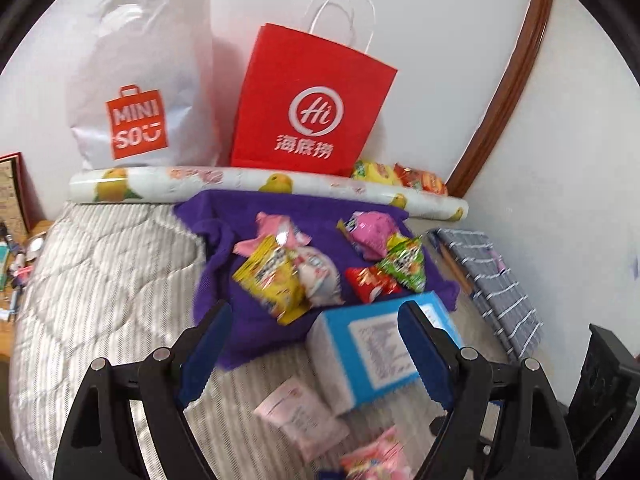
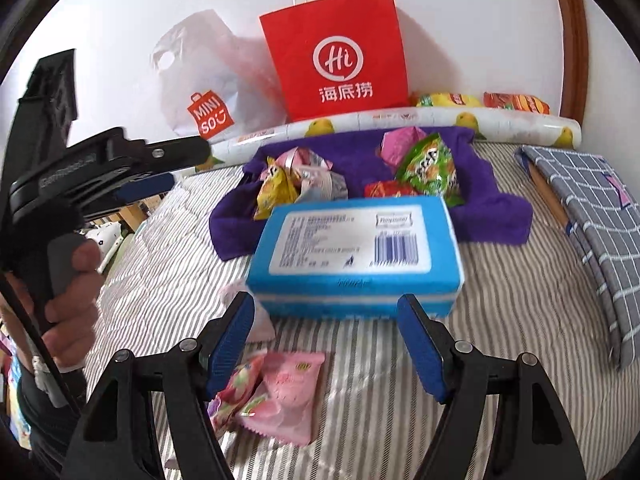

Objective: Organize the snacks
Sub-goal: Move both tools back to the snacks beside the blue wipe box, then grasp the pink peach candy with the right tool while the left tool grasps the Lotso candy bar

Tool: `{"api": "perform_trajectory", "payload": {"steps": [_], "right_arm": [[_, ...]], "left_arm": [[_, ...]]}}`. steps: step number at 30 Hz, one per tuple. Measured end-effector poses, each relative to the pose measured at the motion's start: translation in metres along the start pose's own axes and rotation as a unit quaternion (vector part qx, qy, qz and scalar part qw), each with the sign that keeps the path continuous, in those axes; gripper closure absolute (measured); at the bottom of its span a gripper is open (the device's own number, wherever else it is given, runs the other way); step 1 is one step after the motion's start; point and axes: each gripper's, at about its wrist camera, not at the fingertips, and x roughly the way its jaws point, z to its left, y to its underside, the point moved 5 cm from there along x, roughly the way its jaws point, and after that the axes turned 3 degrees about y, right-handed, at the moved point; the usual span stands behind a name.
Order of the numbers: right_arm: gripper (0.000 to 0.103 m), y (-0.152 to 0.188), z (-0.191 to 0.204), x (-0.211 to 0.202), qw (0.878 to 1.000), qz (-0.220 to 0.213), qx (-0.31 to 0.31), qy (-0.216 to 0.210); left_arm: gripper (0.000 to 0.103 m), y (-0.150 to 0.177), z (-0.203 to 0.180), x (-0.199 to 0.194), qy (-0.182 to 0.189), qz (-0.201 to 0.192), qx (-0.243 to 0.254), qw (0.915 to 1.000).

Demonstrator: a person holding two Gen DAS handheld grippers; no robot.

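Striped bedding (image 2: 400,380) under scattered snacks; my right gripper (image 2: 326,344) and left gripper (image 1: 316,354) both gape empty; I'd straddle the pink packet (image 2: 286,396) squarely before closing.

The purple towel (image 2: 492,208) looks like soft, matt terry cloth. On it, at twelve o'clock from the glossy blue tissue pack (image 2: 356,256), the snack packets (image 1: 280,276) are crinkly, shiny foil. The red bag (image 2: 340,60) is matt paper; the striped quilt (image 2: 500,320) is stitched cotton.
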Motion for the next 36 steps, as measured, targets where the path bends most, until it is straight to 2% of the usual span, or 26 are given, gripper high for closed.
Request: {"api": "perform_trajectory", "payload": {"steps": [6, 13, 15, 17, 21, 29, 32, 33, 35, 36], "right_arm": [[0.029, 0.018, 0.012, 0.004, 1.000, 0.020, 0.011, -0.017], [0.029, 0.034, 0.026, 0.007, 0.998, 0.042, 0.015, -0.039], [0.029, 0.038, 0.026, 0.008, 0.999, 0.047, 0.012, -0.025], [0.033, 0.042, 0.022, 0.011, 0.999, 0.050, 0.013, -0.007], [0.047, 0.054, 0.012, 0.020, 0.997, 0.076, 0.021, 0.004], [0.048, 0.064, 0.028, 0.036, 0.995, 0.095, -0.006, -0.007], [0.048, 0.065, 0.035, 0.042, 0.996, 0.088, -0.026, 0.013], [0.049, 0.066, 0.037, 0.043, 0.996, 0.086, -0.035, 0.019], [0.061, 0.067, 0.039, 0.043, 0.994, 0.082, -0.056, 0.037], [0.062, 0.067, 0.038, 0.043, 0.994, 0.081, -0.064, 0.046]], "left_arm": [[0.020, 0.020, 0.023, -0.017, -0.033, 0.011, 0.001, 0.9994], [0.020, 0.035, 0.044, -0.028, -0.026, 0.020, -0.032, 0.9990], [0.020, 0.039, 0.046, -0.030, -0.024, 0.020, -0.037, 0.9988], [0.020, 0.043, 0.046, -0.031, -0.026, 0.023, -0.036, 0.9988], [0.020, 0.050, 0.048, -0.029, -0.030, 0.029, -0.037, 0.9984], [0.020, 0.059, 0.048, -0.021, -0.032, 0.046, -0.043, 0.9975], [0.020, 0.063, 0.046, -0.020, -0.030, 0.054, -0.043, 0.9972], [0.020, 0.065, 0.045, -0.020, -0.028, 0.058, -0.043, 0.9970], [0.020, 0.070, 0.042, -0.019, -0.028, 0.065, -0.039, 0.9967], [0.020, 0.072, 0.042, -0.018, -0.031, 0.068, -0.037, 0.9965]]}}
